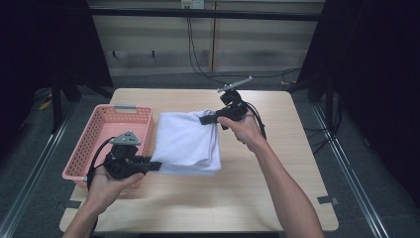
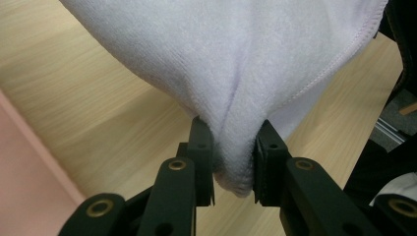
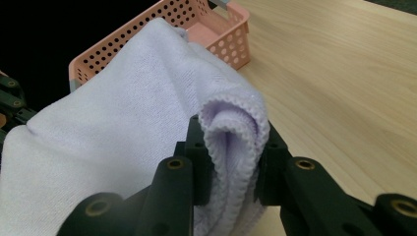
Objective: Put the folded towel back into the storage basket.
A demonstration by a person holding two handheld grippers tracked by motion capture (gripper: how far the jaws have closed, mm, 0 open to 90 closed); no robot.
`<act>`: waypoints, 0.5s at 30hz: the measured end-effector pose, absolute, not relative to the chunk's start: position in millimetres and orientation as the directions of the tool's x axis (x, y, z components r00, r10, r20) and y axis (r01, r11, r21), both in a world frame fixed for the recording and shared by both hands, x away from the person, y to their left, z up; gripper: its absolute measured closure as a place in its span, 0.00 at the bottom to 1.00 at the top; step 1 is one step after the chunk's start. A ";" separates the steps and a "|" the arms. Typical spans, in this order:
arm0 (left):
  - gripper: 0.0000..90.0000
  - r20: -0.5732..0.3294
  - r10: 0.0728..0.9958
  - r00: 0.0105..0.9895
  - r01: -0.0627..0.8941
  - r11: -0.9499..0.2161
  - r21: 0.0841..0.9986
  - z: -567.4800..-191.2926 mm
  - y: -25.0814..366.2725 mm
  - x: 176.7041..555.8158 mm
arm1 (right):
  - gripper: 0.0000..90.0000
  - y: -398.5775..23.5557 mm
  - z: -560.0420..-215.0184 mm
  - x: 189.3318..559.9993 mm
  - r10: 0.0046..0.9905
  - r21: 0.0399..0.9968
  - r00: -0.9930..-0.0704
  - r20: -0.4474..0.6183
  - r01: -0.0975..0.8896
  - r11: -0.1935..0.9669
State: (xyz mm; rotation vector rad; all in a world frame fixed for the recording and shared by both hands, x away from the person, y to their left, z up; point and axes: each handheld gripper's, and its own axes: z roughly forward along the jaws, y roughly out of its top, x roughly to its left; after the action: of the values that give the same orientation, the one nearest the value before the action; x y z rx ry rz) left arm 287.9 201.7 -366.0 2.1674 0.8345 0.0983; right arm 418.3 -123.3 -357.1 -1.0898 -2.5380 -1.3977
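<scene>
A pale lilac towel [image 1: 185,141] hangs spread between both grippers above the wooden table [image 1: 277,198]. My left gripper [image 1: 154,166] is shut on the towel's near left corner, beside the basket. In the left gripper view the towel [image 2: 231,64] bunches between the jaws of the left gripper [image 2: 235,167]. My right gripper [image 1: 204,120] is shut on the far right corner, held higher. The right gripper view shows the folded hem of the towel [image 3: 123,128] pinched by the right gripper [image 3: 235,157].
A pink perforated basket [image 1: 94,136] stands at the table's left edge, also visible as the basket [image 3: 206,24] behind the towel. Bare wood lies to the right and at the front. Dark curtains and a floor with cables surround the table.
</scene>
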 end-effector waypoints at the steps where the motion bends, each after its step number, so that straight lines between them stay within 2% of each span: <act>1: 0.82 -0.196 0.598 0.777 0.538 -0.470 0.700 -365.1 203.0 288.3 | 0.81 -120.6 -357.2 420.1 0.557 0.720 -0.754 0.349 0.596 0.355; 15: 0.83 -0.171 0.631 0.757 0.542 -0.459 0.704 -343.4 234.4 293.6 | 0.81 -84.8 -337.3 434.6 0.534 0.721 -0.776 0.337 0.577 0.384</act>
State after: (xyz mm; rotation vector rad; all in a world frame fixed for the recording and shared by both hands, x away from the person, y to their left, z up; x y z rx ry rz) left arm 293.6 234.4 -343.4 2.1655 0.8744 0.1456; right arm 434.6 -84.8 -337.3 -1.0338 -2.5725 -1.3715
